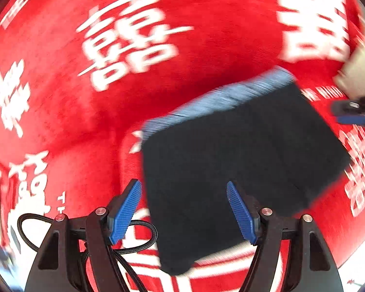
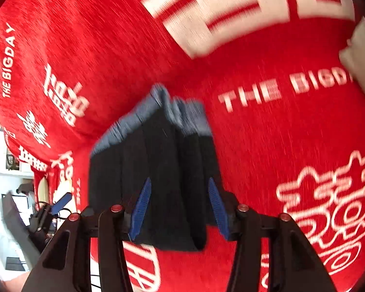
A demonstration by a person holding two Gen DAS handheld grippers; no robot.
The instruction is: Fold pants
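Dark navy folded pants point(image 1: 231, 158) with a blue-grey waistband point(image 1: 221, 97) lie on a red cloth point(image 1: 60, 102) printed with white characters. My left gripper point(image 1: 183, 189) hangs above their near edge, jaws open. One finger is over the red cloth and the other over the dark fabric. In the right wrist view the pants point(image 2: 158, 155) lie under and between the fingers of my right gripper point(image 2: 179, 182), which is open with its pads clear of the fabric. A blue finger of the right gripper point(image 1: 350, 115) shows at the far right of the left wrist view. The left gripper point(image 2: 60, 202) shows at the lower left of the right wrist view.
The red cloth point(image 2: 279, 133) covers a soft, rounded surface and fills both views. A pale object point(image 2: 360, 56) lies at its right edge. A black cable point(image 1: 143, 241) loops by my left gripper. Room furniture point(image 2: 17, 209) shows beyond the cloth's left edge.
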